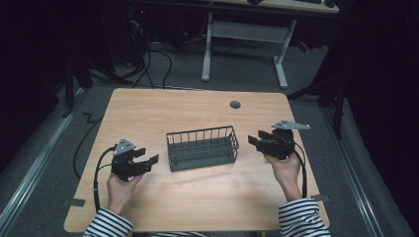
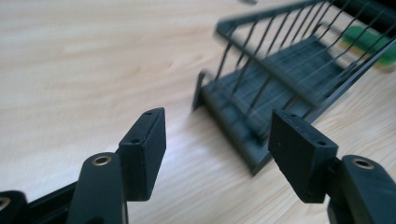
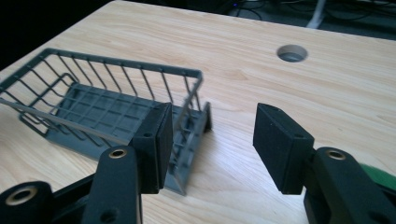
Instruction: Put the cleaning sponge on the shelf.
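Basket (image 1: 201,147) sits on table (image 1: 197,202) between both grippers' spread fingers (image 2: 142,151), untouched.

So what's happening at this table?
A person in striped sleeves holds a two-jaw gripper in each hand, one at either end of a dark wire basket on the wooden table. The left gripper and right gripper both have open jaws with nothing between them. The basket looks empty and neither gripper touches it.
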